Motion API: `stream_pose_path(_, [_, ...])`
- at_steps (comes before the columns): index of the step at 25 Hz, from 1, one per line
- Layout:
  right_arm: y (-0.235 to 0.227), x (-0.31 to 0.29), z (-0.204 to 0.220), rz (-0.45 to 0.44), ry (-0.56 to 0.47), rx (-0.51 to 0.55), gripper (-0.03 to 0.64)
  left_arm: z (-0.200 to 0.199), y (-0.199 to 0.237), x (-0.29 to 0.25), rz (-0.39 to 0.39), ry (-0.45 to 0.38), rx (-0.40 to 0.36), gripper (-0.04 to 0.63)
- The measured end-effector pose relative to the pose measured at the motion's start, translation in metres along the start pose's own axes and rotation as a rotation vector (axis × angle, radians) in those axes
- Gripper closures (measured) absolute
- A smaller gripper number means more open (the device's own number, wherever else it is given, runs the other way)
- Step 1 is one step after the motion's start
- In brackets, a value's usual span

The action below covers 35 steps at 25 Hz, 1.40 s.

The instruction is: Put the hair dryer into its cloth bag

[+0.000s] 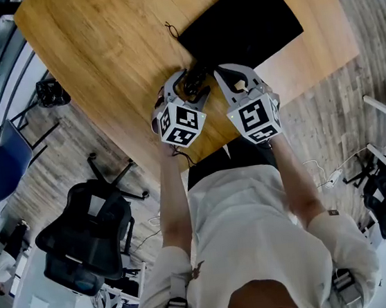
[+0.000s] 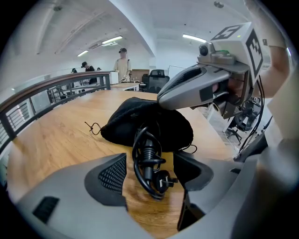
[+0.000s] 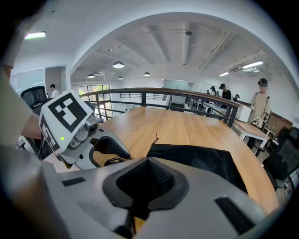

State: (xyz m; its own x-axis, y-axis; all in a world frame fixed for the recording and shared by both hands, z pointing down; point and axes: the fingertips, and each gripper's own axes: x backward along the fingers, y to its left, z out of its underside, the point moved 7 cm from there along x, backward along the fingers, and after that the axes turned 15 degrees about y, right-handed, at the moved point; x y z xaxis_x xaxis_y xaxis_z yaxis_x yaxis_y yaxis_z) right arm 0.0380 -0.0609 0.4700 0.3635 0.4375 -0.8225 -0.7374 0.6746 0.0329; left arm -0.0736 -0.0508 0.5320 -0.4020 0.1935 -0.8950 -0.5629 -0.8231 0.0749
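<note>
A black cloth bag (image 1: 240, 22) lies on the wooden table (image 1: 95, 43), bulging in the left gripper view (image 2: 140, 116). From its mouth hangs a coiled black cord (image 2: 147, 158) that ends in a plug (image 2: 164, 179). The hair dryer's body does not show. My left gripper (image 2: 149, 173) stands open around the cord and plug, and its pads do not touch them. It is at the table's near edge (image 1: 193, 85). My right gripper (image 3: 148, 184) is shut, with black fabric from the bag's near rim (image 3: 196, 158) pinched under its pads. Its tip (image 2: 161, 99) meets the top of the bag.
The bag's drawstring (image 2: 93, 127) trails onto the table at its left. A black office chair (image 1: 87, 232) and a blue chair (image 1: 2, 163) stand on the floor left of the table. A railing (image 2: 28, 100) and a standing person (image 2: 122, 63) are far behind.
</note>
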Motion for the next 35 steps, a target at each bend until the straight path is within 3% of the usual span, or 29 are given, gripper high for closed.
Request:
stream_pose_path(11, [-0.002,-0.002,0.003,0.001,0.017,0.006,0.595,0.022,-0.003,-0.002,-0.013,0.065,0.003,0.286])
stream_pose_path(13, [-0.002,-0.001,0.004,0.002,0.024,0.007,0.595,0.024,-0.004,-0.003,-0.019,0.072,-0.006,0.311])
stream_pose_path(15, [-0.002,-0.001,0.004,0.003,0.025,0.009,0.595,0.024,-0.006,-0.003,-0.020,0.067,-0.016,0.364])
stream_pose_path(18, [-0.001,0.000,0.003,0.003,0.023,0.010,0.595,0.024,-0.008,-0.002,-0.018,0.059,-0.002,0.385])
stream_pose_path(35, [0.000,0.005,0.001,-0.008,0.003,0.020,0.595,-0.006,-0.008,0.002,0.005,-0.009,0.010,0.394])
